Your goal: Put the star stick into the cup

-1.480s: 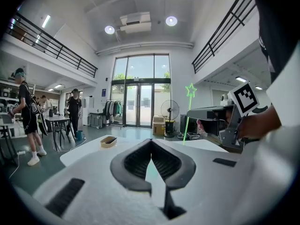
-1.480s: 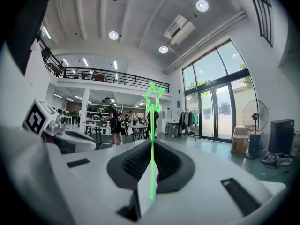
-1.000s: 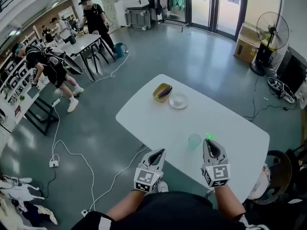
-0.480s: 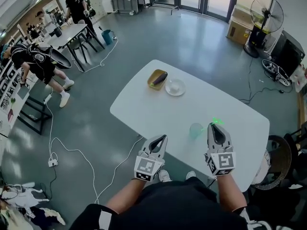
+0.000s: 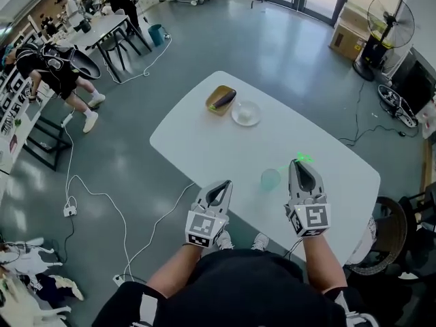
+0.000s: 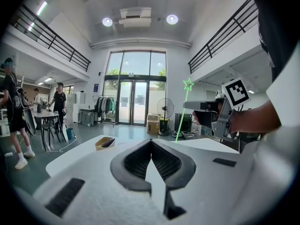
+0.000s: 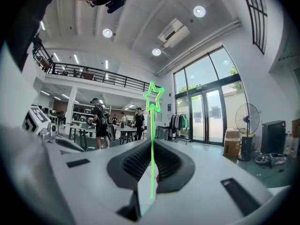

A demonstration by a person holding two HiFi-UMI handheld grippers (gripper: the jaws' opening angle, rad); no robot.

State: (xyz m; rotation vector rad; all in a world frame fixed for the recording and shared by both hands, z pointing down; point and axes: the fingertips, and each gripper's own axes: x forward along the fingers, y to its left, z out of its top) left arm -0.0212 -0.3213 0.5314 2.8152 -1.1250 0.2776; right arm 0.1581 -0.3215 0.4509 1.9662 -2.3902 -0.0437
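Barely anything's moved in the last second. The right gripper (image 5: 304,165) has nudged a touch forward over the desk (image 5: 204,142), but the cup (image 5: 270,178) still sits just off its left side, so the drop hasn't happened yet. Its jaws are pinched tight on the star stick (image 7: 152,163), which stands roughly upright at the jaw tips, star end up and plain end down. The left gripper (image 6: 151,144) hangs back, closed on nothing.

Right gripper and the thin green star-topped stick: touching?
Touching. The right gripper view shows the right gripper with its jaws closed on the thin green star-topped stick: the shaft is pinched between the pads, and the star stands above the tips.
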